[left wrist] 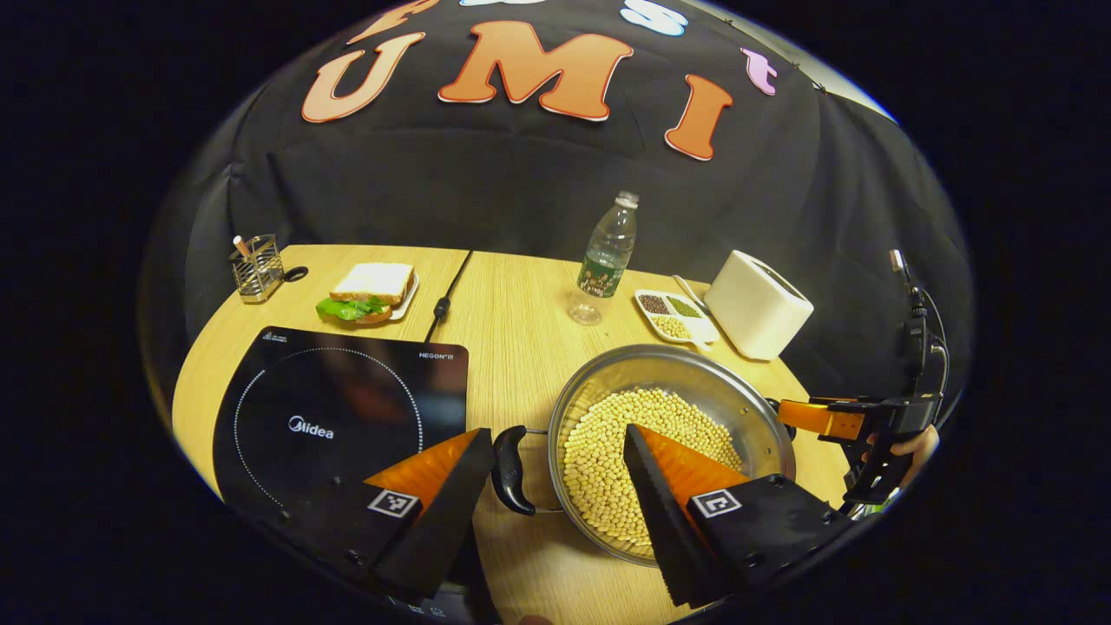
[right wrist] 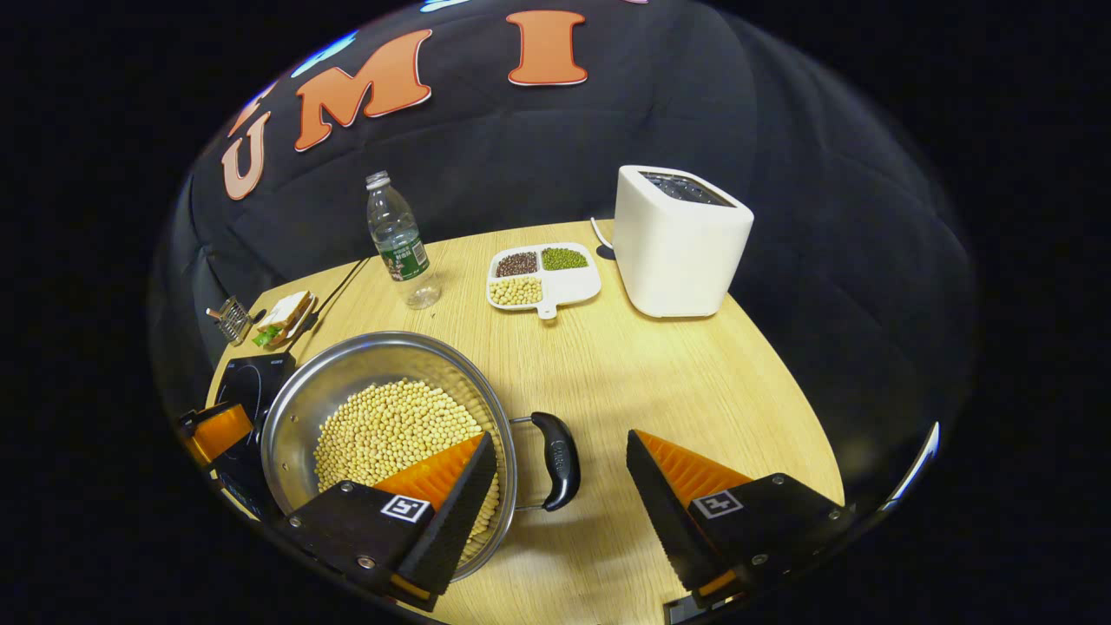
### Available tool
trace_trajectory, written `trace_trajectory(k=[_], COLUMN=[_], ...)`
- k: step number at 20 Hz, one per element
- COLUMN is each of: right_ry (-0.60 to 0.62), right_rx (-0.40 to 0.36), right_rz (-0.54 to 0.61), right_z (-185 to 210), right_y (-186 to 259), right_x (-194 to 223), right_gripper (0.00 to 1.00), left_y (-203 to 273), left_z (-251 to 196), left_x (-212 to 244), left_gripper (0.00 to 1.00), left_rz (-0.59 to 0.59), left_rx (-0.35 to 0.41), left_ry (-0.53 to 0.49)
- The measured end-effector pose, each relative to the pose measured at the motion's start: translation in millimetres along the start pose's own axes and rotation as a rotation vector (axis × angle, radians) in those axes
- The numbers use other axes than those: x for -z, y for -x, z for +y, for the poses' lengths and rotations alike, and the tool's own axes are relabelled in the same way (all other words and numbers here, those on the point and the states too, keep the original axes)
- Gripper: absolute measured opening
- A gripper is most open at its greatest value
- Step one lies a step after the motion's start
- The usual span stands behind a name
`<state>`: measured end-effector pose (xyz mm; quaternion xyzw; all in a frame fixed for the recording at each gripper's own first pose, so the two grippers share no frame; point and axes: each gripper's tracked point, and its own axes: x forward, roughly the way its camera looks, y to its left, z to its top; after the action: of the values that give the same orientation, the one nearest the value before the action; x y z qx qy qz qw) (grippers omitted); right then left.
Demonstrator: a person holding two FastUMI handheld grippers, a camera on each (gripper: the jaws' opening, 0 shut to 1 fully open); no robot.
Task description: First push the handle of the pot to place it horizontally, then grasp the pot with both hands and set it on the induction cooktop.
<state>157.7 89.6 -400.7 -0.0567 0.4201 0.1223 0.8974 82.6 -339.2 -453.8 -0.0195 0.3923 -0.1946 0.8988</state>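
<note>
Cooktop (left wrist: pixel 338 417) sat at the left of the worktop (left wrist: pixel 521 312) in my left gripper view, black and flat, its cord (left wrist: pixel 447 291) running back toward the cloth wall. Behind it I saw a wire holder (left wrist: pixel 256 269) and a sandwich (left wrist: pixel 373 291) on a small plate. My left gripper (left wrist: pixel 555 451) stood wide open, holding nothing; its left finger hung over the cooktop's near right corner and its right finger over the beans (left wrist: pixel 642 451) in the pot (left wrist: pixel 673 365). The pot's left handle (left wrist: pixel 510 469) showed between the two fingers, untouched. The pot rested on the worktop just right of the cooktop, apart from it. Farther back stood a bottle (left wrist: pixel 608 256), a three-part dish (left wrist: pixel 675 314) of grains and a white toaster (left wrist: pixel 757 304). At the pot's far right rim I saw the other gripper, orange and black, with a hand (left wrist: pixel 916 444) on it; whether it touched the pot I could not tell.

In my right gripper view the cooktop (right wrist: pixel 252 382) lay far left, then the pot (right wrist: pixel 382 365) with its beans (right wrist: pixel 391 430). My right gripper (right wrist: pixel 562 460) was likewise wide open and empty, its left finger over the pot's near rim, its right finger over bare worktop (right wrist: pixel 694 382). The right handle (right wrist: pixel 555 456) lay between them, clear of both. The bottle (right wrist: pixel 399 243), dish (right wrist: pixel 542 278) and toaster (right wrist: pixel 681 243) stood behind.
</note>
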Motion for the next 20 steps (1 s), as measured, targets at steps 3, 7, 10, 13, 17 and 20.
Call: trace_trajectory(k=[3, 7, 10, 13, 17, 20], right_ry=[-0.005, -0.017, -0.013, 0.007, 0.023, 0.012], right_rx=[-0.014, -0.033, -0.055, -0.061, -0.072, -0.073], right_rz=[0.032, 0.055, 0.07, 0.082, 0.084, 0.09], right_z=[0, 2, 9, 14, 15, 15], right_y=[-10, -18, -24, -29, -28, -29], right_x=[8, 13, 15, 19, 19, 18], right_gripper=[0.95, 0.95, 0.94, 0.83, 0.59, 0.53], left_y=[-11, -24, -33, -38, -41, -41], left_z=[5, 10, 7, 7, 17, 18], left_x=[7, 20, 35, 36, 42, 41], left_gripper=[0.99, 0.98, 0.98, 0.95, 0.62, 0.51], left_rz=[0.031, 0.099, 0.162, 0.173, 0.211, 0.233], left_rx=[-0.024, -0.036, -0.03, -0.043, -0.072, -0.081], left_ry=[-0.005, -0.001, 0.037, 0.027, 0.07, 0.072])
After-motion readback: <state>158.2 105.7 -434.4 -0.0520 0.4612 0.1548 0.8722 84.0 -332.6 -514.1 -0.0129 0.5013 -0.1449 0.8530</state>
